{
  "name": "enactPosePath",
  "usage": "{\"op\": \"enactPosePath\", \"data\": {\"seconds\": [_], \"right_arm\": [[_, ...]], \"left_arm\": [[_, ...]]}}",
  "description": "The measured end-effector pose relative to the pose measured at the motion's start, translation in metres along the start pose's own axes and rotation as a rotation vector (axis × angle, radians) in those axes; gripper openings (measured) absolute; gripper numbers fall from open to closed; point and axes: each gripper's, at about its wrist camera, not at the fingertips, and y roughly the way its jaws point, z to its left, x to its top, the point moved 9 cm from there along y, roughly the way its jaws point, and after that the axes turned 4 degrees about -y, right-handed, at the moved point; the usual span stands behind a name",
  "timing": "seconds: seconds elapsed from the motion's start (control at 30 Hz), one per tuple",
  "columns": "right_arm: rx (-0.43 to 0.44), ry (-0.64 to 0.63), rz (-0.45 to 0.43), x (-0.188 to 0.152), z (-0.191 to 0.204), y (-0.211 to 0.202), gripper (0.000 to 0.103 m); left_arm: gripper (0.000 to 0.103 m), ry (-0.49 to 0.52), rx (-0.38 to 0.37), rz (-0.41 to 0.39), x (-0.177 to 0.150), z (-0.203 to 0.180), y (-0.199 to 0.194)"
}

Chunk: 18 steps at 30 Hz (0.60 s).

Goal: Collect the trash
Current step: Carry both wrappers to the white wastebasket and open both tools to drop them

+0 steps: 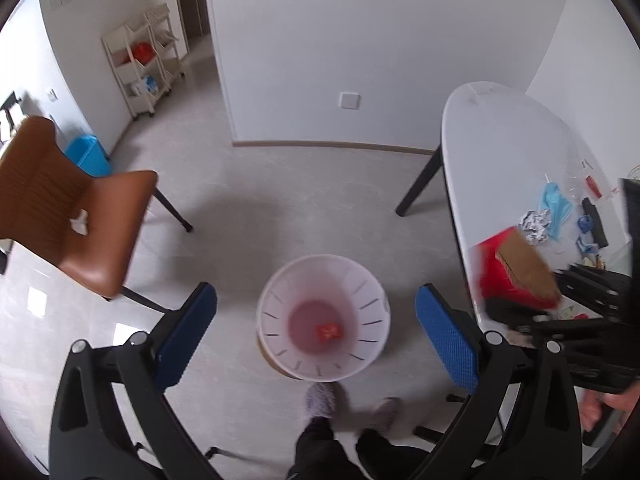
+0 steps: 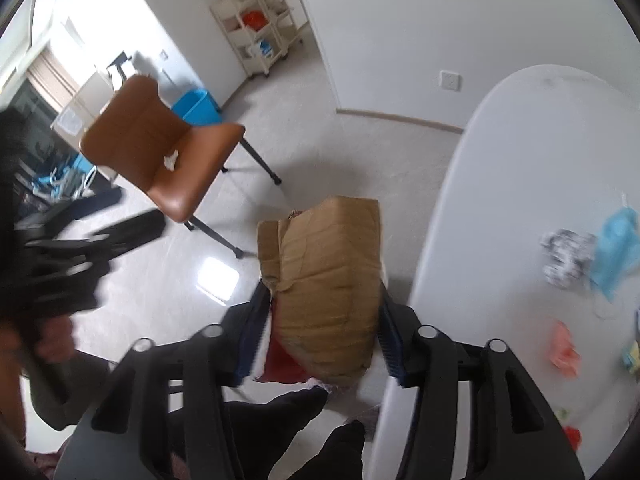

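Note:
My left gripper [image 1: 316, 296] hangs wide open and empty over a white slotted trash bin [image 1: 280, 292] on the floor. A small red wrapper [image 1: 328, 331] lies on the bin's bottom. A brown and red cardboard box [image 2: 328, 272] sits tilted between the fingers of my right gripper [image 2: 322, 284]. A thin gap shows at the left pad, so the jaws read as open around it. The same box [image 1: 520, 268] appears blurred at the right of the left wrist view, by the table edge. More trash lies on the white table [image 2: 520, 160]: a blue mask [image 2: 616, 252], a crumpled patterned wrapper [image 2: 568, 260] and a pink scrap [image 2: 564, 348].
A brown chair [image 1: 80, 208] with a white tissue [image 1: 80, 222] on its seat stands left of the bin. The person's slippered feet [image 1: 320, 400] are just in front of the bin. A blue tub [image 1: 88, 156] and a shelf cart [image 1: 144, 60] stand by the far wall.

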Motion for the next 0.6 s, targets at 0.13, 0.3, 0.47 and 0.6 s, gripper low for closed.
{"op": "enactPosePath", "data": {"seconds": [0.13,0.3,0.47,0.6], "right_arm": [[-0.055,-0.008,0.006,0.007,0.005,0.019,0.095],[-0.056,0.114,-0.05,-0.004,-0.018,-0.013,0.1],[-0.231,0.253,-0.133,-0.052,-0.077,-0.079,0.1],[-0.334,0.35,-0.129,-0.105,-0.12,-0.114,0.101]], "left_arm": [[0.095,-0.009,0.001,0.02,-0.004,0.004,-0.004],[0.095,0.044,-0.02,0.013,-0.007,-0.018,-0.008],[0.095,0.136,-0.099,0.027,-0.013,-0.072,-0.01],[0.095,0.241,-0.173,0.032,-0.023,-0.129,-0.011]]}}
